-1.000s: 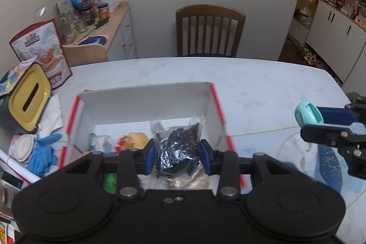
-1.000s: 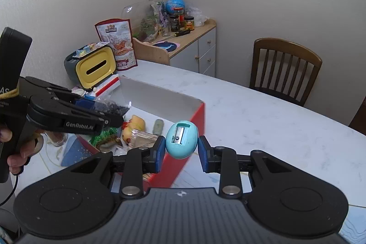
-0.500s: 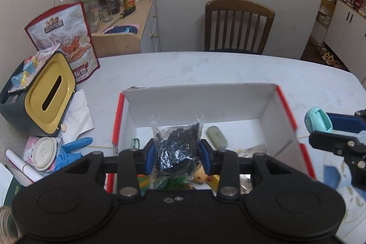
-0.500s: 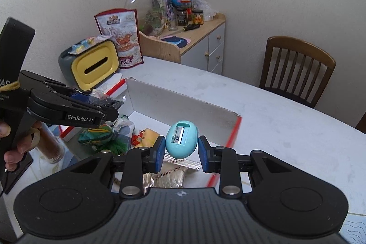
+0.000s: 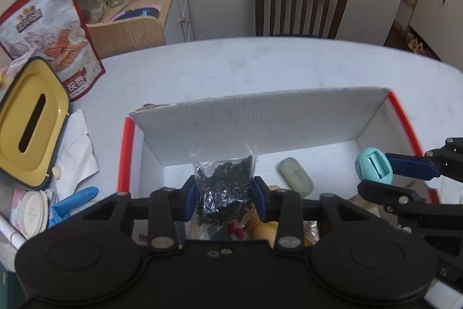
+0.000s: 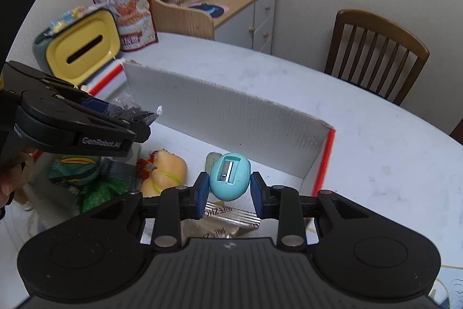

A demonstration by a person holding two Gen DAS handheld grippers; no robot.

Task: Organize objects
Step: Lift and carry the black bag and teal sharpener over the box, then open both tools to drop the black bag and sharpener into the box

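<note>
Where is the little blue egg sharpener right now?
The sharpener is pinched in the right gripper, held above the box at its right end. Just beyond it, the green soap lies on the box floor.

The box (image 5: 260, 118) is white inside with red edges. The sharpener (image 6: 229, 175) is pale turquoise with a silver blade. The clear bag (image 5: 224, 187) holds black bits. The soap (image 5: 295, 177) is grey-green. The bin lid (image 5: 29, 118) is yellow, the tabletop (image 5: 260, 62) white marbled, the chair (image 5: 301, 5) brown, and the glove (image 5: 73, 200) blue.
</note>
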